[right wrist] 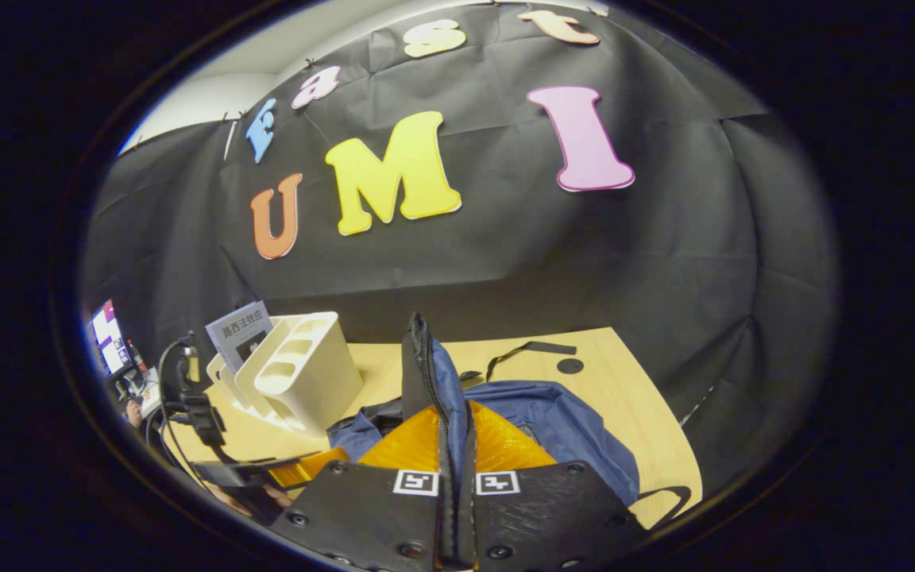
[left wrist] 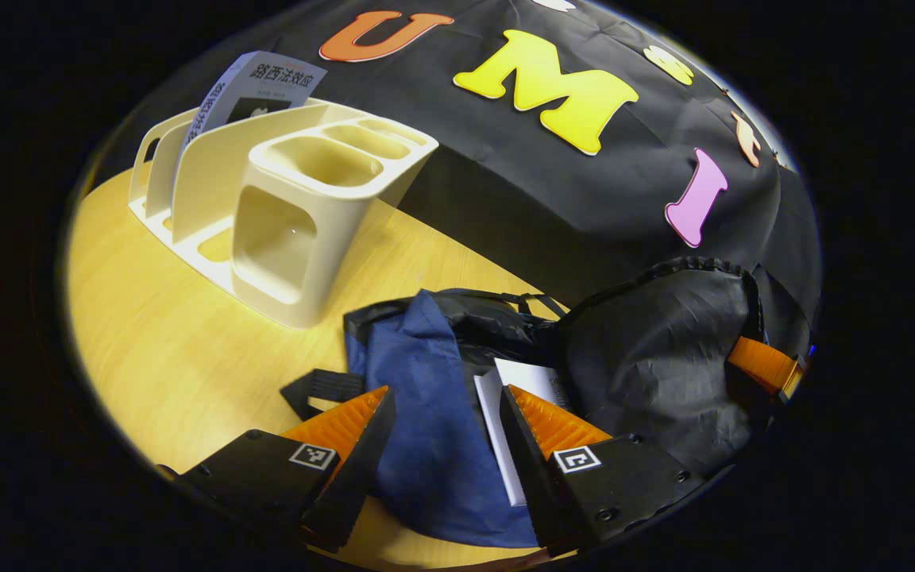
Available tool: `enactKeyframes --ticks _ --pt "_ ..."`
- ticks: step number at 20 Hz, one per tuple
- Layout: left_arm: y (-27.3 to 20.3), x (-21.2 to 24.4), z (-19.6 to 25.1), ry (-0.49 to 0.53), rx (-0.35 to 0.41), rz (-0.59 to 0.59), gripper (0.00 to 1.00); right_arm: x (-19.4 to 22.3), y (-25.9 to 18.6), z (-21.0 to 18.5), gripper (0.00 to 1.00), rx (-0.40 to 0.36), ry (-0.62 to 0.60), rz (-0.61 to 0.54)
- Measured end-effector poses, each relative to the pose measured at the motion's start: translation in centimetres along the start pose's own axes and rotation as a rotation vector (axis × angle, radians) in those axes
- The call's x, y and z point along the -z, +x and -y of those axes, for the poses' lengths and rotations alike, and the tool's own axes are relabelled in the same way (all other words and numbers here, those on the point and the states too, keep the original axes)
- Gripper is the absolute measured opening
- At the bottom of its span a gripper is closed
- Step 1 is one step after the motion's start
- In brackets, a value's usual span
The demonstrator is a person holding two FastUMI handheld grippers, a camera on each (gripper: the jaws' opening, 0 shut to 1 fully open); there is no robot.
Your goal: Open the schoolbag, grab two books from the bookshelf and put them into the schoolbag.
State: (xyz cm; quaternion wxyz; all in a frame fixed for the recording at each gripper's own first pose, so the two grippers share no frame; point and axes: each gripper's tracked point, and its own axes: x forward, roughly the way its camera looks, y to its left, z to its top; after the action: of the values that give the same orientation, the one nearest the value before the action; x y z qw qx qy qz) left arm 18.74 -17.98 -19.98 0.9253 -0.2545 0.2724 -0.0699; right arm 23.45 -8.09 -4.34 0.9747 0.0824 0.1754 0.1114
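One book (left wrist: 505, 413) already lies inside the schoolbag (left wrist: 426, 429), white cover up, between the blue front panel and the black lining; a second book (left wrist: 255, 91) stands upright in a rear slot of the cream bookshelf (left wrist: 299, 214), well apart from the bag on the counter (left wrist: 164, 334)

Left hand-held gripper (left wrist: 445, 429): fingers apart, hanging over the bag mouth, holding nothing. One finger sits just beside the white book; contact cannot be told

Right hand-held gripper (right wrist: 456, 469): fingers pressed together on the zippered edge of the schoolbag (right wrist: 426, 365), lifting it upright so the mouth stays open

Judgement: first book is delivered; step in hand is fetching the second. To do it well, keep the right grip steady and high so the opening does not collapse, withdraw the left straight up clear of the fabric, then approach the standing book from above and pinch its top edge

Bag: soft blue cloth, crumpled black lining, loose straps trailing on the counter; likely to sag if released
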Motion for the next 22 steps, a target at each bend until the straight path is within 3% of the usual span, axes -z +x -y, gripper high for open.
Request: enactKeyframes --ticks 9,12,14,17,22 --pt "-5.4 -7.1 -7.3 0.242 -0.13 0.115 0.84 0.7 -0.2 -1.4 0.02 0.038 -0.017 0.019" --pt "-7.3 -10.1 -9.7 0.312 -0.195 0.176 0.84 0.7 -0.2 -1.4 0.02 0.057 0.006 0.028" --pt "-8.5 -12.6 -10.2 0.359 -0.199 0.24 0.86 0.8 0.0 -1.5 0.02 0.063 0.02 0.03" --pt "-10.4 -15.7 -11.1 0.384 -0.208 0.304 0.94 1.1 0.1 -1.8 0.02 0.077 0.018 0.02" --pt "-12.0 -21.3 -13.8 0.349 -0.27 0.361 0.94 1.0 0.0 -2.2 0.03 0.101 -0.003 0.025"
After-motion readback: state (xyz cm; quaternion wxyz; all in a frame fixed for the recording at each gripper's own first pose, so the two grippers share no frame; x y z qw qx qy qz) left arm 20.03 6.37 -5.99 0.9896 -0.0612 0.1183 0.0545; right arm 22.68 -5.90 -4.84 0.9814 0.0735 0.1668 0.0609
